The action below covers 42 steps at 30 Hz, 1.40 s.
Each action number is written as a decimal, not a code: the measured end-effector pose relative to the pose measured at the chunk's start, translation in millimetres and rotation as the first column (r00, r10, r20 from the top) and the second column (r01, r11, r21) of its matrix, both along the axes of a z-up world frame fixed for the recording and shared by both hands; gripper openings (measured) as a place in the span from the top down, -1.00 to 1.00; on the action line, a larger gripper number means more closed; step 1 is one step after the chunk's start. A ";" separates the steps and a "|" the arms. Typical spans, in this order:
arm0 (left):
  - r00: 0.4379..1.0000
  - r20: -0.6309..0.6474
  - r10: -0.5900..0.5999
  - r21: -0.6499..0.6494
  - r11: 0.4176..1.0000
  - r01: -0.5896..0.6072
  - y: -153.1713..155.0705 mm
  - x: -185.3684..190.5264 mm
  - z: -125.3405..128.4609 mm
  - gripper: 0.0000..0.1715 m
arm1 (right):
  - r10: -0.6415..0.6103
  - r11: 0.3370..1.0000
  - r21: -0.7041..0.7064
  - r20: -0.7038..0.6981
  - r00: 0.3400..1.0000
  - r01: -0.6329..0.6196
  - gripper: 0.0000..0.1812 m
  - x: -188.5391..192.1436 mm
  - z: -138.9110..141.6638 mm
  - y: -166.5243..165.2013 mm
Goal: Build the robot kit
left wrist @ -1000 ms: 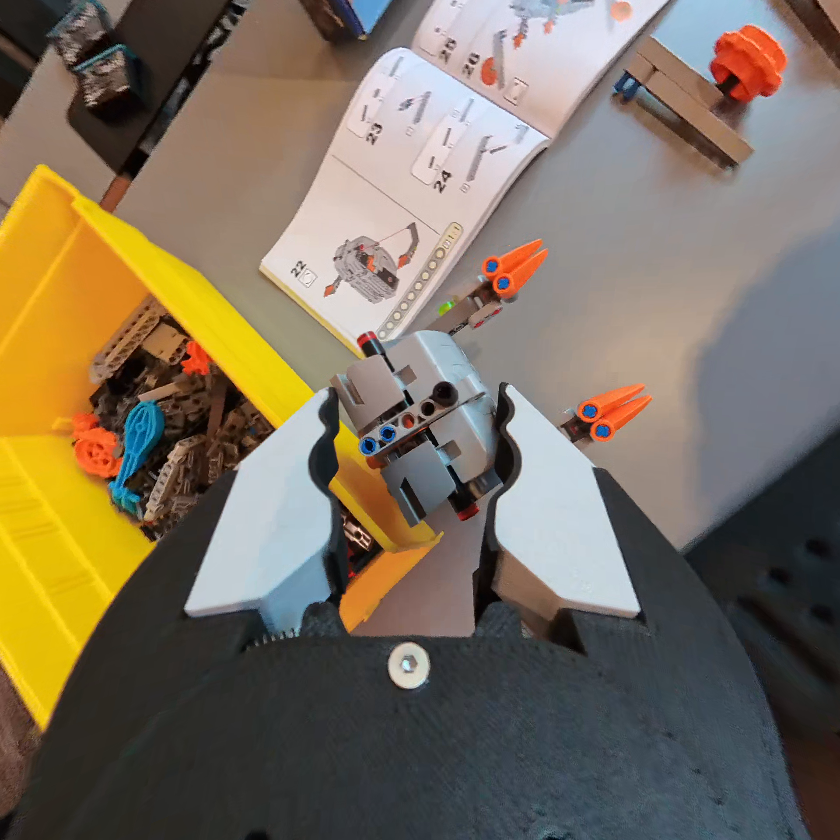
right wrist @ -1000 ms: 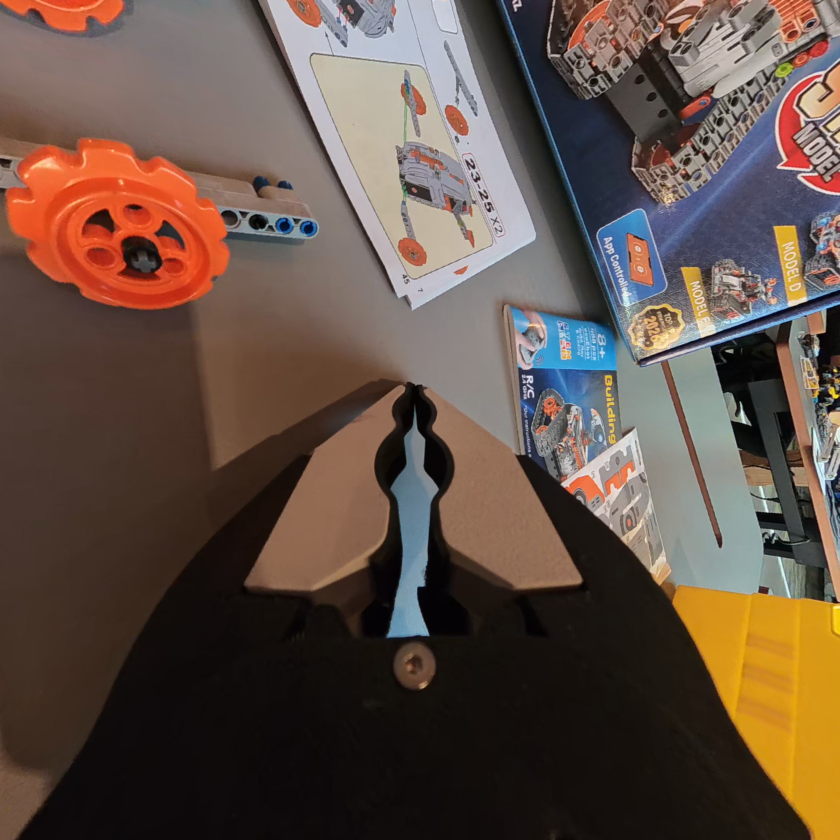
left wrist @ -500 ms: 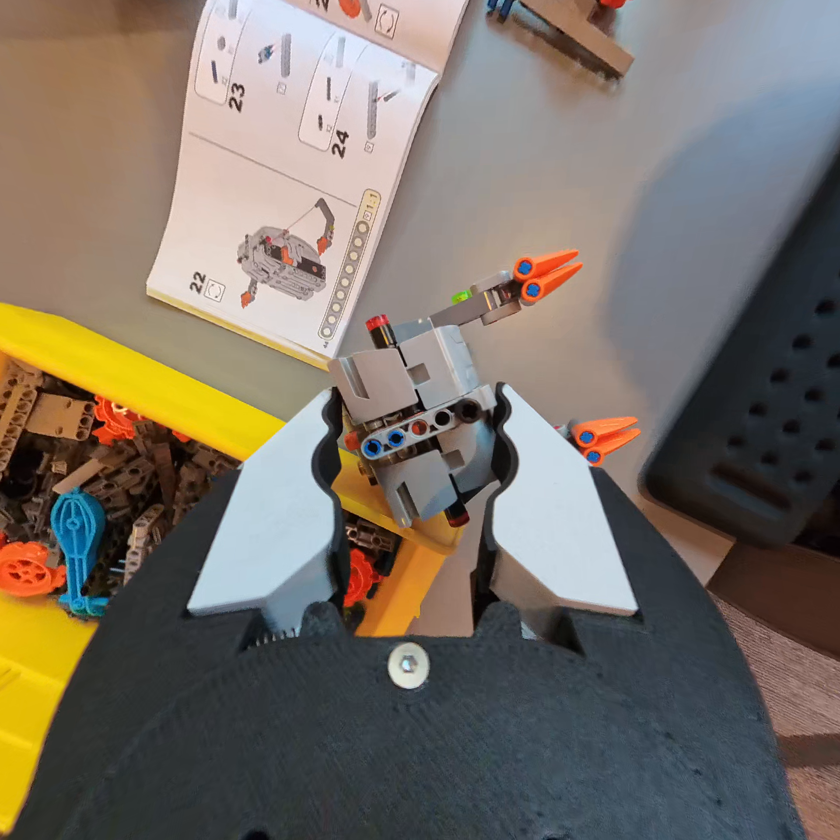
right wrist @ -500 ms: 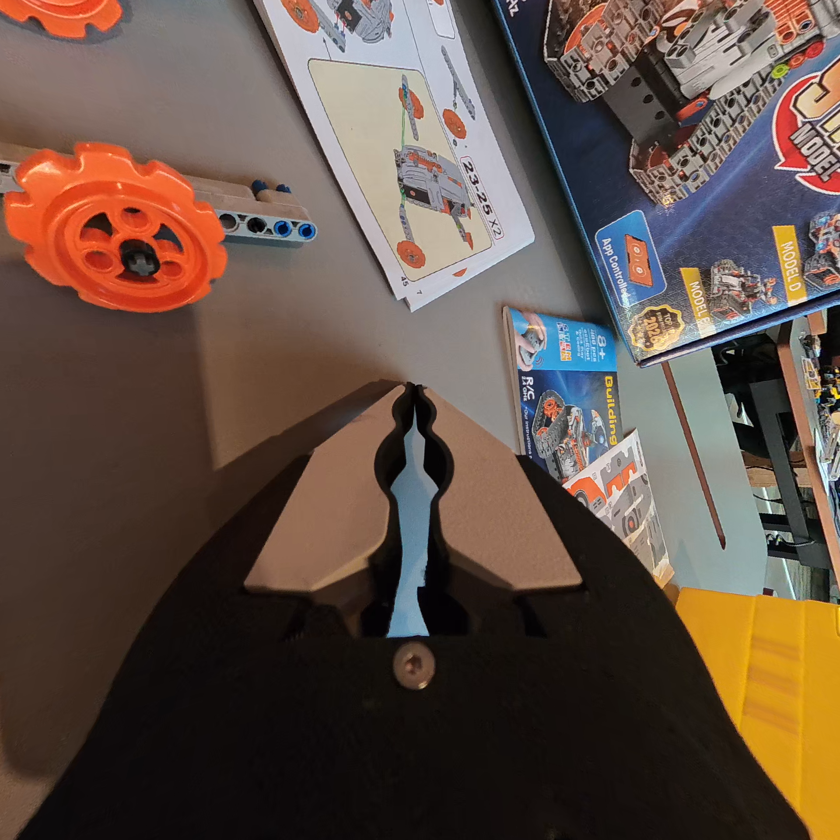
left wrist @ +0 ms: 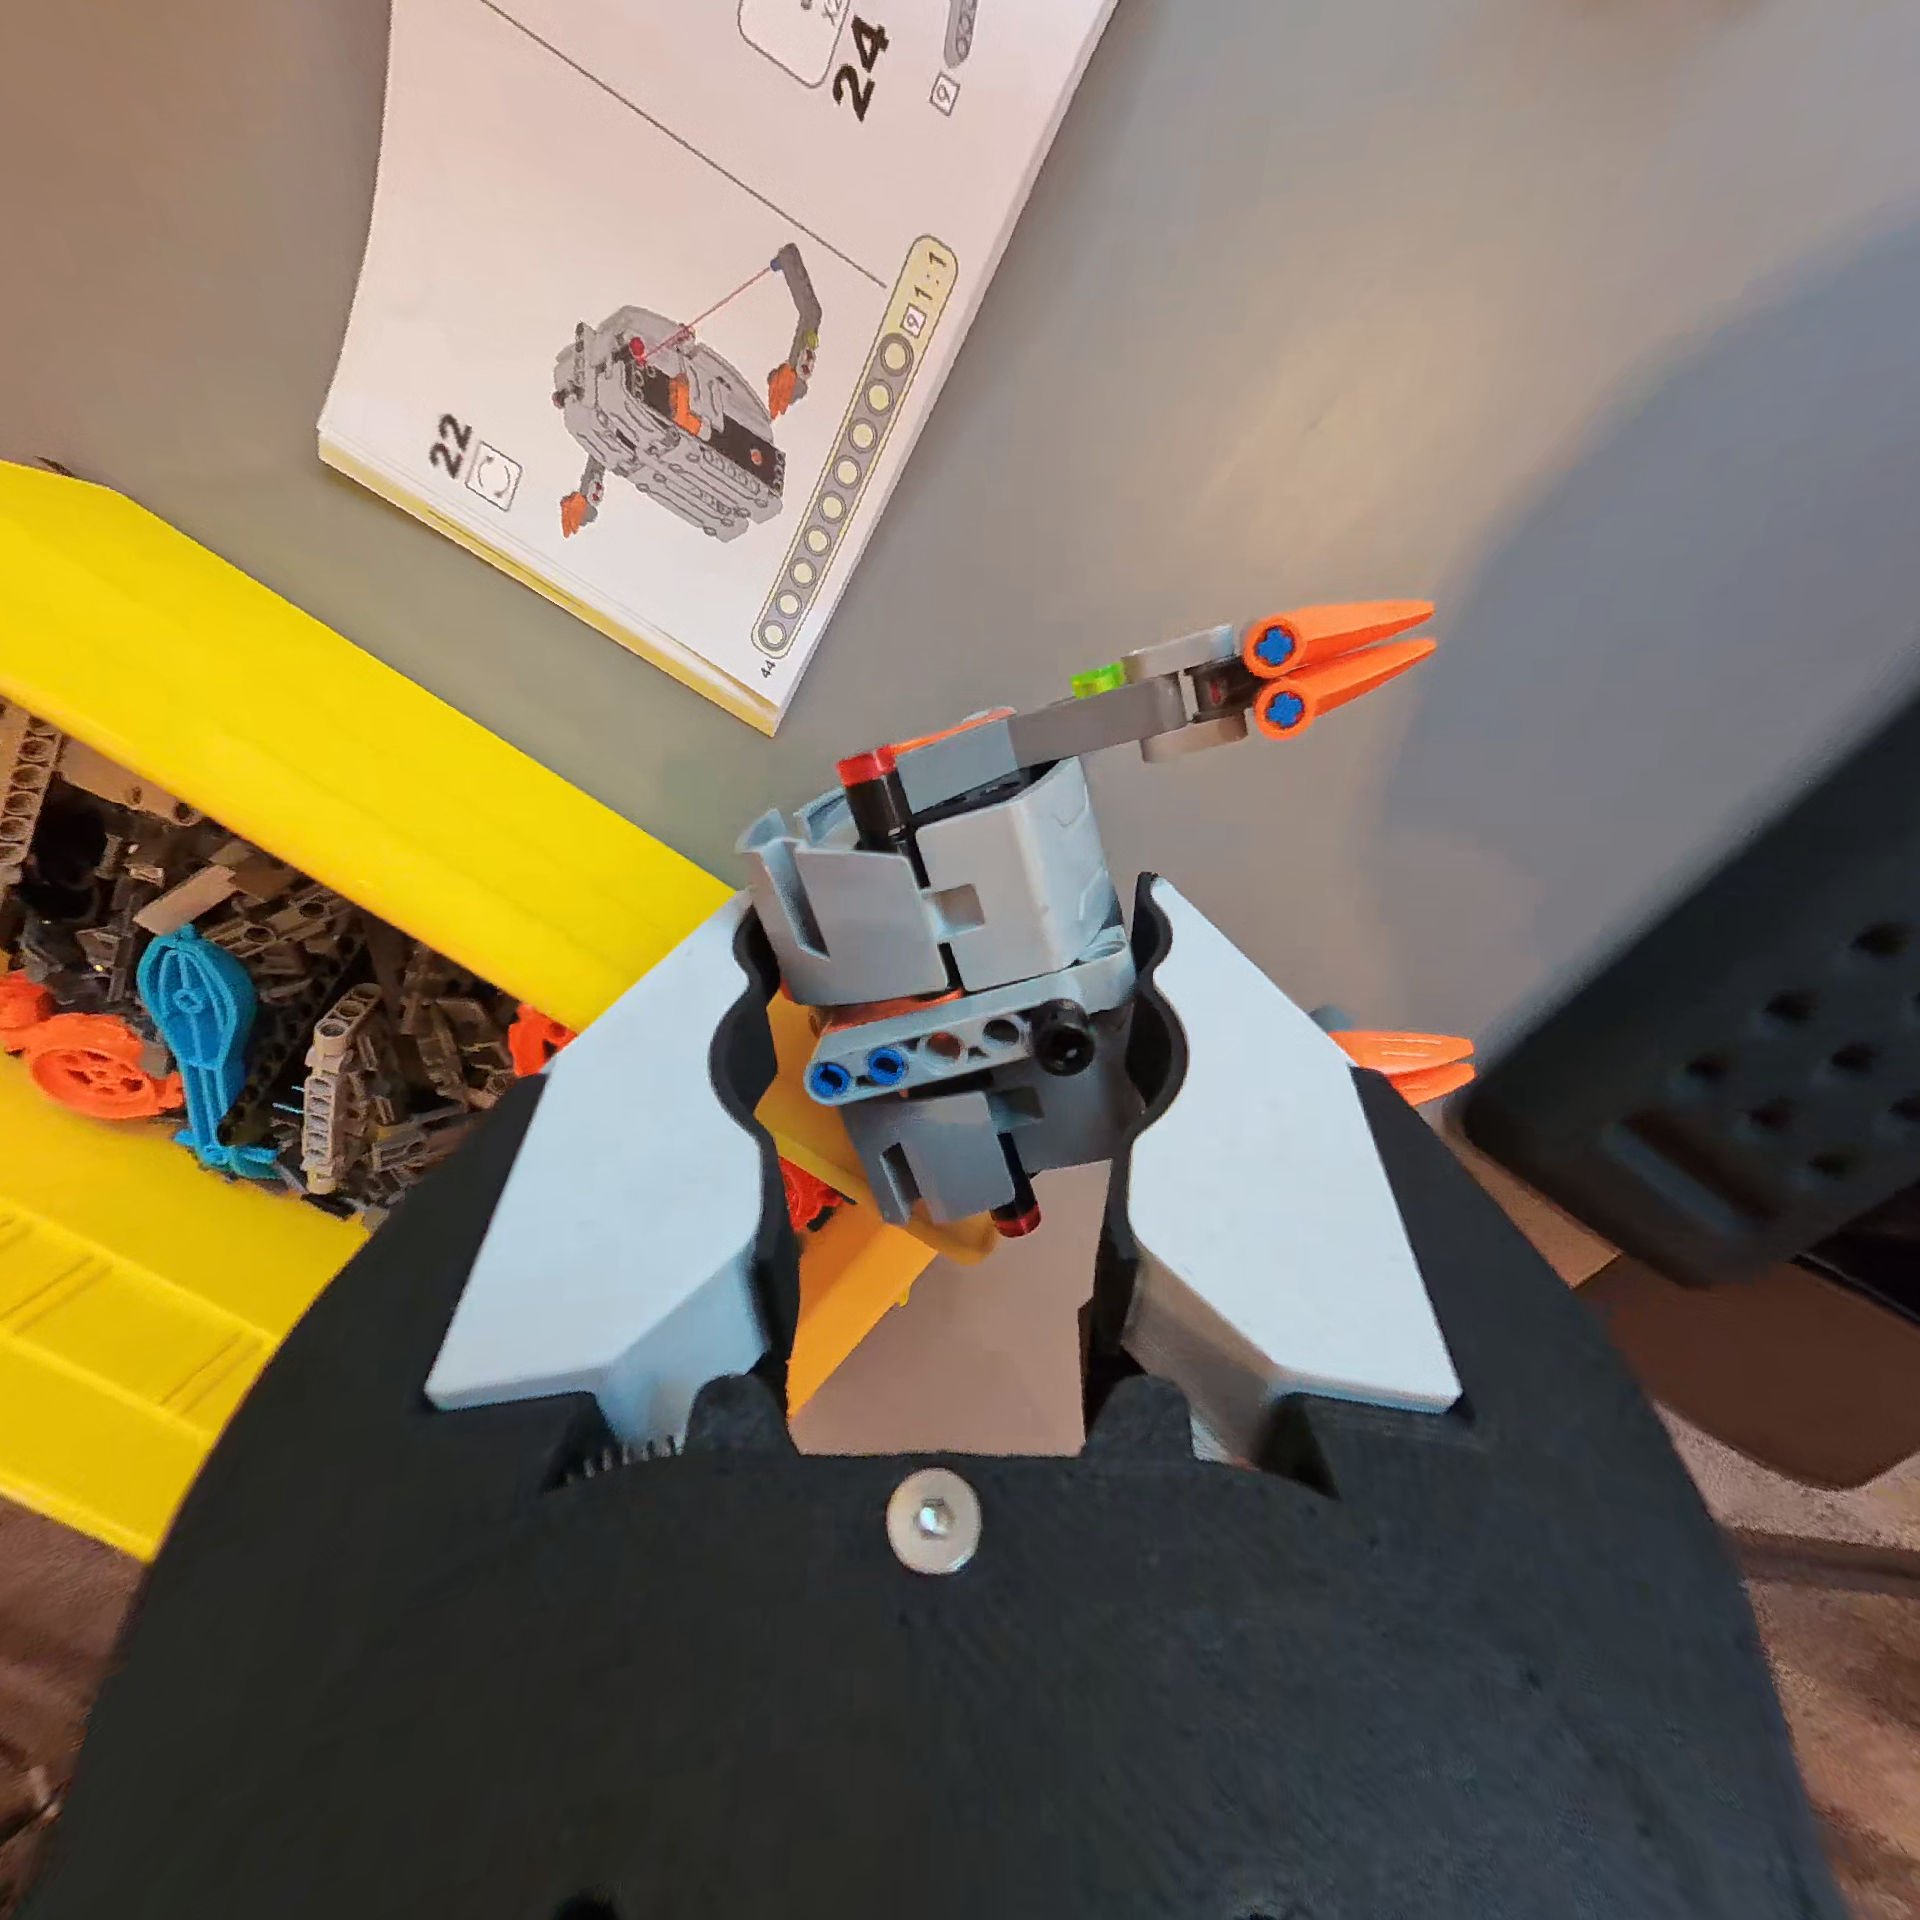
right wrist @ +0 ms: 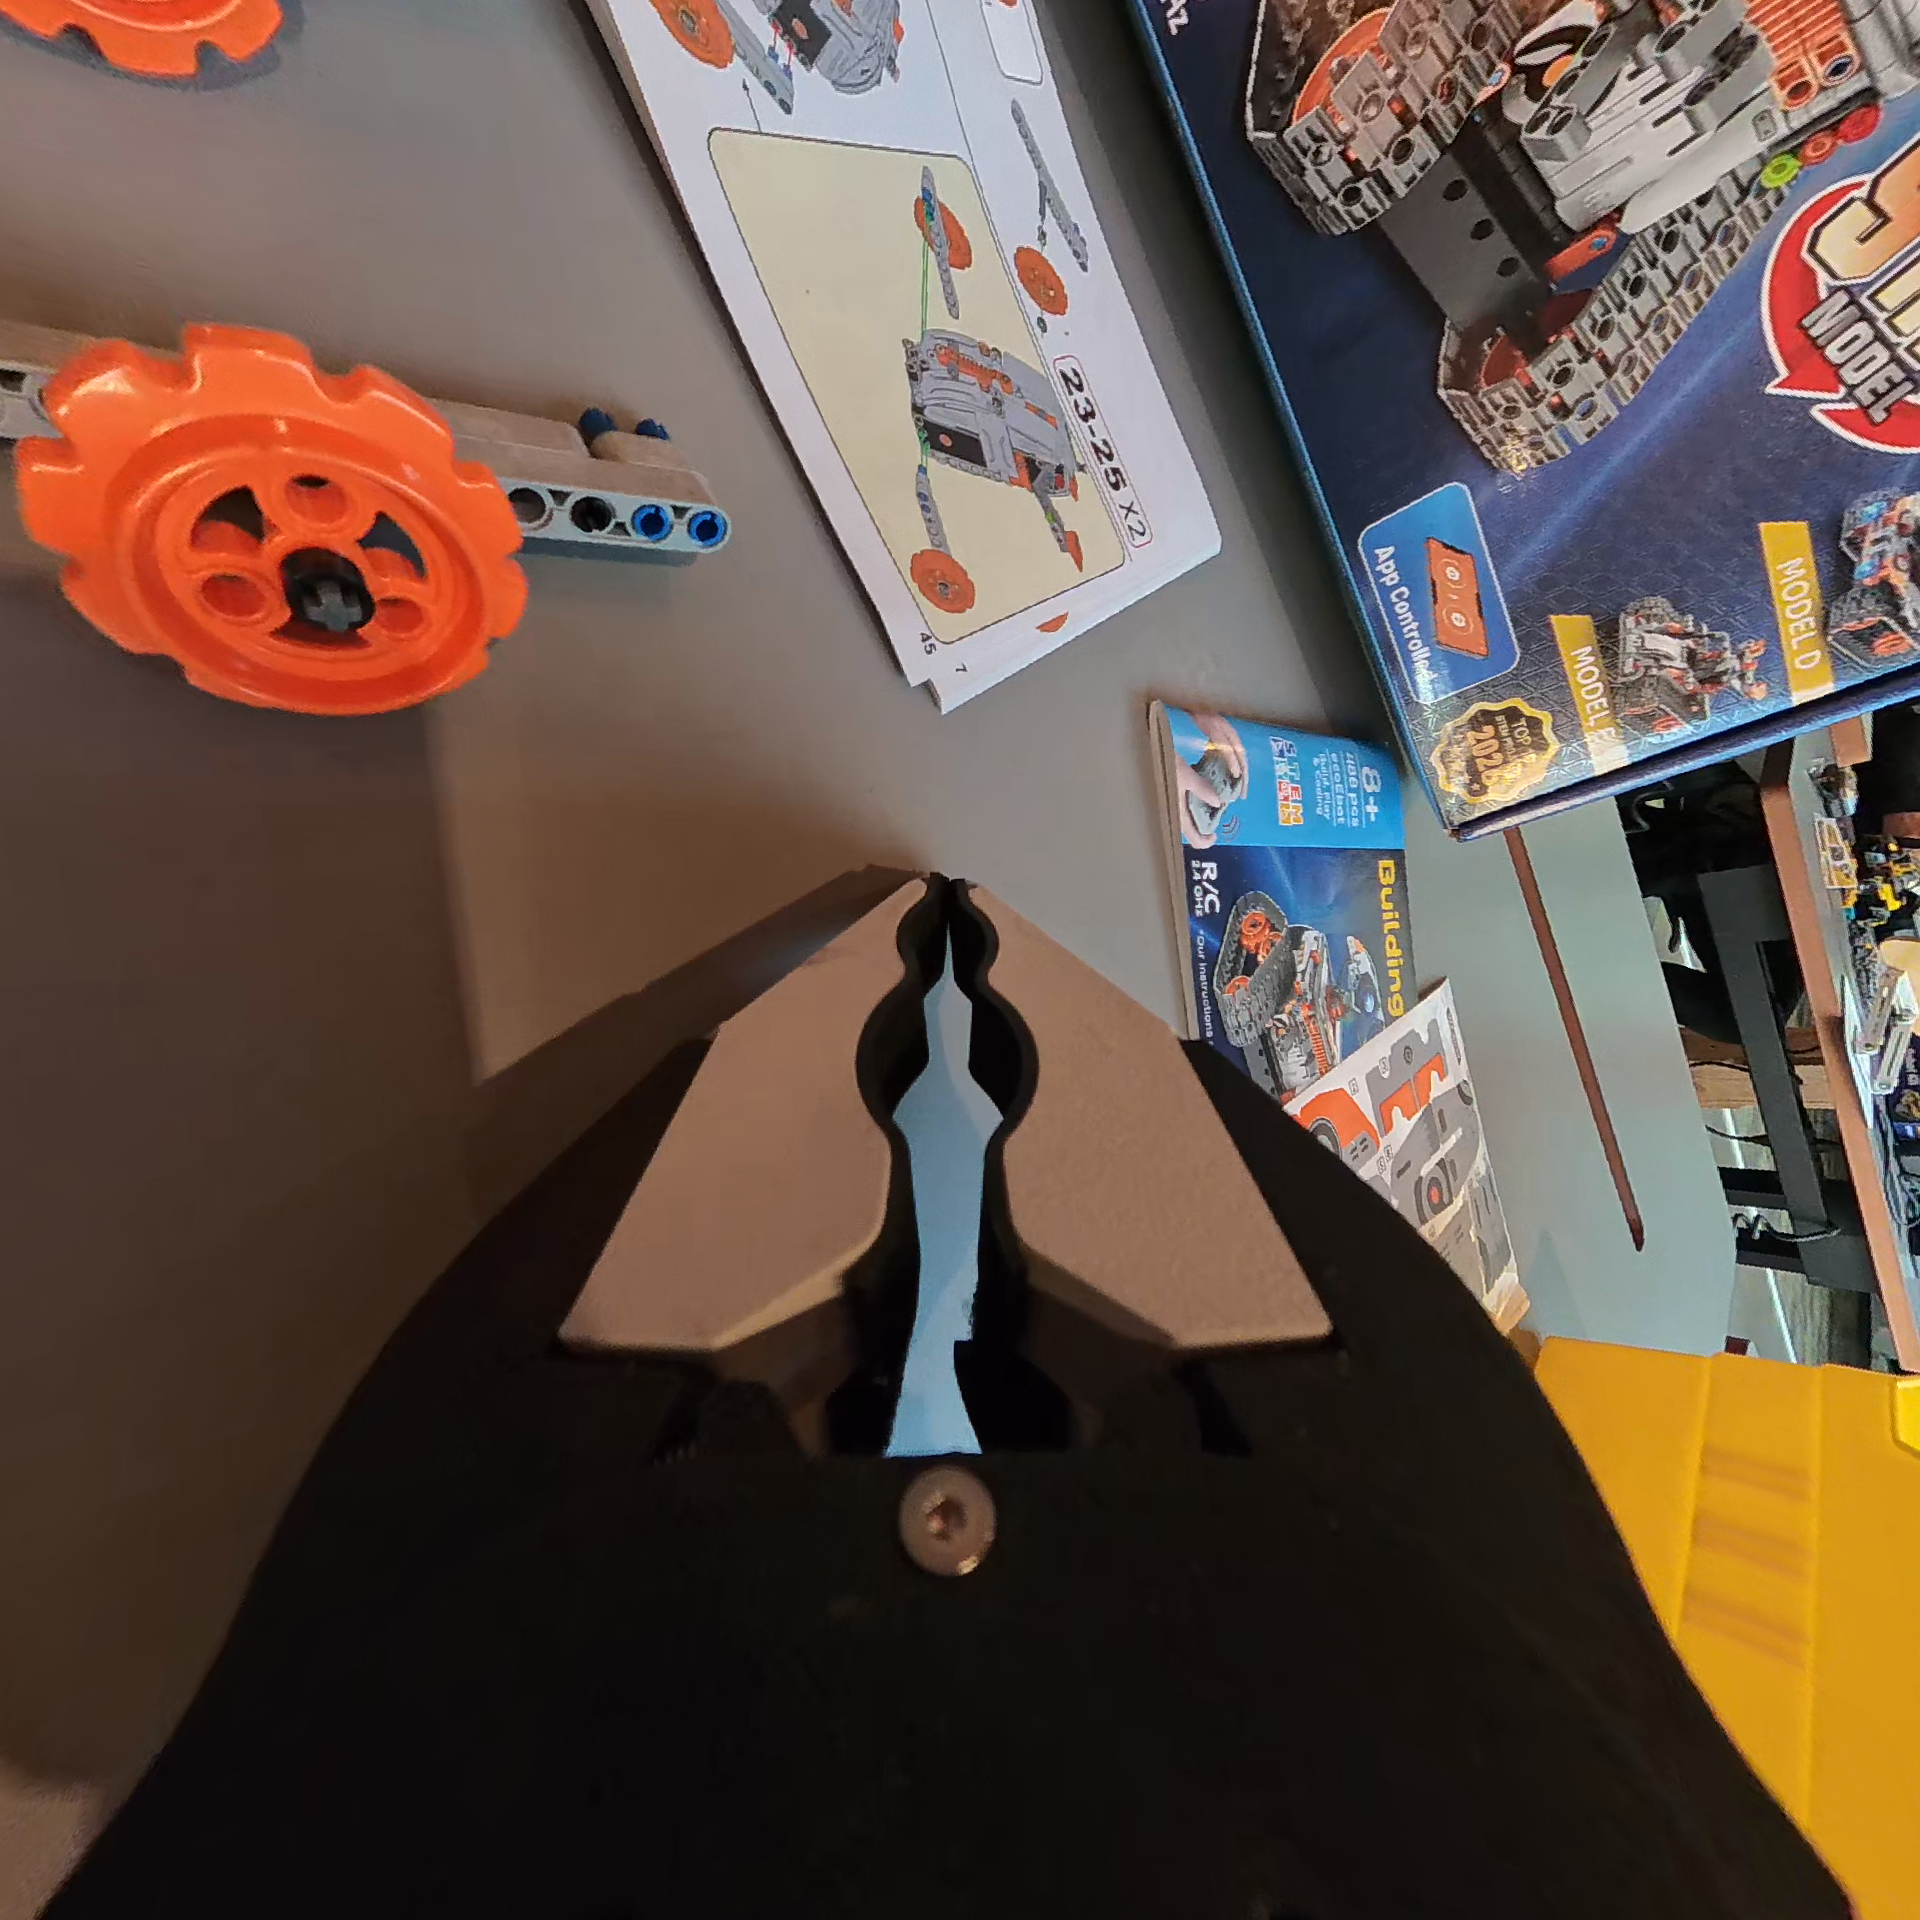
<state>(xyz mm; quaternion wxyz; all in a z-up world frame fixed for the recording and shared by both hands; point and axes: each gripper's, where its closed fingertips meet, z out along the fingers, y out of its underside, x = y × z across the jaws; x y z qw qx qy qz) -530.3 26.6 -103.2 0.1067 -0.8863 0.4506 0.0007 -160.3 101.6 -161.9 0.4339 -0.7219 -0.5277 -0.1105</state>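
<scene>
My left gripper [left wrist: 948, 935] is shut on a grey brick-built model [left wrist: 966, 935] and holds it above the grey table, over the corner of a yellow bin [left wrist: 312, 727]. The model has an arm tipped with two orange cones [left wrist: 1340, 665]; a second orange cone pair [left wrist: 1403, 1065] shows behind my right finger. My right gripper [right wrist: 948, 883] is shut and empty, low over the table. An orange gear wheel [right wrist: 270, 520] on a grey beam [right wrist: 613, 499] lies ahead to its left.
The yellow bin holds several loose grey, orange and blue parts [left wrist: 197, 1029]. An open instruction booklet [left wrist: 665, 343] lies beyond it and also shows in the right wrist view [right wrist: 914, 343]. A blue toy box [right wrist: 1558, 364], a small leaflet [right wrist: 1299, 883] and a black perforated object [left wrist: 1745, 1039] lie nearby. About 40 cm separates my left fingertips from my right. My left tips are about 30 cm from the orange gear wheel [right wrist: 270, 520], my right tips only 10 cm.
My left gripper has swung with the model still in it: the booklet and bin have come closer and shifted left, and the black object has entered at right. The right gripper barely moved.
</scene>
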 end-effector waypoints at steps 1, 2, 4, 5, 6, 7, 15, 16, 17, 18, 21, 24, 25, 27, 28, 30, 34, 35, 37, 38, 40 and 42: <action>1.000 -0.014 -0.009 -0.004 1.000 0.009 -0.6 -0.6 -0.8 0.21 | -0.002 1.000 -0.003 -0.002 1.000 0.002 1.00 0.0 0.0 0.0; 0.999 -0.024 -0.024 -0.007 1.000 0.024 -0.8 -0.8 -1.3 0.21 | -0.004 1.000 -0.005 -0.006 1.000 0.004 1.00 0.0 0.0 0.1; 0.995 -0.046 -0.090 -0.017 0.996 0.089 -2.2 -1.3 -1.6 0.21 | -0.006 1.000 -0.006 -0.009 1.000 0.006 1.00 0.1 0.0 0.1; 0.990 -0.058 -0.126 -0.023 0.992 0.125 -3.3 -1.0 -1.6 0.21 | -0.005 1.000 -0.005 -0.009 1.000 0.005 1.00 0.1 0.0 0.1; 0.985 -0.073 -0.159 -0.032 0.987 0.157 -4.3 -1.0 -1.7 0.21 | -0.005 1.000 -0.005 -0.008 1.000 0.005 1.00 0.0 0.0 0.1; 0.978 -0.092 -0.187 -0.042 0.982 0.184 -5.1 -1.1 -1.7 0.22 | -0.006 1.000 -0.004 -0.007 1.000 0.006 1.00 0.0 0.0 0.1; 0.887 -0.222 -0.405 -0.075 0.914 0.398 -3.0 1.3 -1.9 0.23 | -0.006 1.000 0.002 0.001 1.000 0.006 1.00 0.2 0.1 -0.3; 0.876 -0.229 -0.425 -0.074 0.905 0.420 -2.7 2.3 -1.9 0.23 | -0.007 1.000 0.002 0.000 1.000 0.007 1.00 0.2 0.1 -0.2; 0.865 -0.236 -0.444 -0.074 0.895 0.439 -2.5 3.2 -1.8 0.24 | -0.007 1.000 0.002 0.000 1.000 0.007 1.00 0.2 0.1 -0.3; 0.855 -0.242 -0.458 -0.076 0.888 0.454 -2.5 3.8 -1.6 0.24 | -0.007 1.000 0.001 0.000 1.000 0.007 1.00 0.2 0.1 -0.3; 0.827 -0.251 -0.503 -0.083 0.863 0.499 -2.6 7.8 -1.6 0.24 | -0.010 1.000 -0.009 -0.017 1.000 0.010 1.00 0.3 0.1 -0.3; 0.800 -0.226 -0.556 -0.080 0.829 0.554 -3.4 18.3 -1.7 0.24 | -0.013 1.000 -0.014 -0.027 1.000 0.012 1.00 0.4 0.0 -0.2; 0.783 -0.220 -0.582 -0.076 0.810 0.581 -3.6 22.4 -1.7 0.24 | -0.011 1.000 -0.011 -0.023 1.000 0.011 1.00 0.4 0.0 -0.2; 0.734 -0.218 -0.644 -0.071 0.760 0.646 -4.2 29.6 -1.6 0.24 | -0.008 1.000 -0.007 -0.018 1.000 0.008 1.00 0.3 0.0 -0.2; 0.710 -0.222 -0.669 -0.071 0.737 0.672 -4.2 32.6 -1.5 0.24 | -0.009 1.000 -0.009 -0.021 1.000 0.009 1.00 0.3 -0.1 -0.2; 0.671 -0.227 -0.706 -0.078 0.700 0.710 -3.6 37.7 -1.5 0.25 | -0.012 1.000 -0.015 -0.029 1.000 0.012 1.00 0.4 0.0 -0.2; 0.615 -0.210 -0.760 -0.084 0.641 0.763 -2.4 50.1 -1.5 0.24 | -0.016 1.000 -0.019 -0.040 0.999 0.015 1.00 0.1 -0.1 0.2; 0.597 -0.208 -0.775 -0.087 0.623 0.777 -2.5 52.7 -1.5 0.24 | -0.018 1.000 -0.019 -0.042 0.999 0.017 1.00 0.1 -0.1 0.3; 0.546 -0.221 -0.808 -0.085 0.573 0.815 -2.2 58.5 -1.4 0.24 | -0.017 1.000 -0.018 -0.043 0.999 0.016 1.00 0.0 0.0 0.3; 0.521 -0.228 -0.822 -0.078 0.549 0.832 -2.4 62.6 -1.3 0.25 | -0.017 1.000 -0.018 -0.044 0.999 0.016 1.00 0.1 -0.1 0.2; 0.500 -0.223 -0.837 -0.084 0.527 0.845 -4.5 68.0 -1.3 0.24 | -0.017 1.000 -0.020 -0.047 0.999 0.016 1.00 0.0 -0.1 0.3; 0.502 -0.215 -0.838 -0.082 0.528 0.845 -3.8 70.6 -1.3 0.24 | -0.018 1.000 -0.022 -0.051 0.999 0.017 1.00 0.0 -0.2 0.3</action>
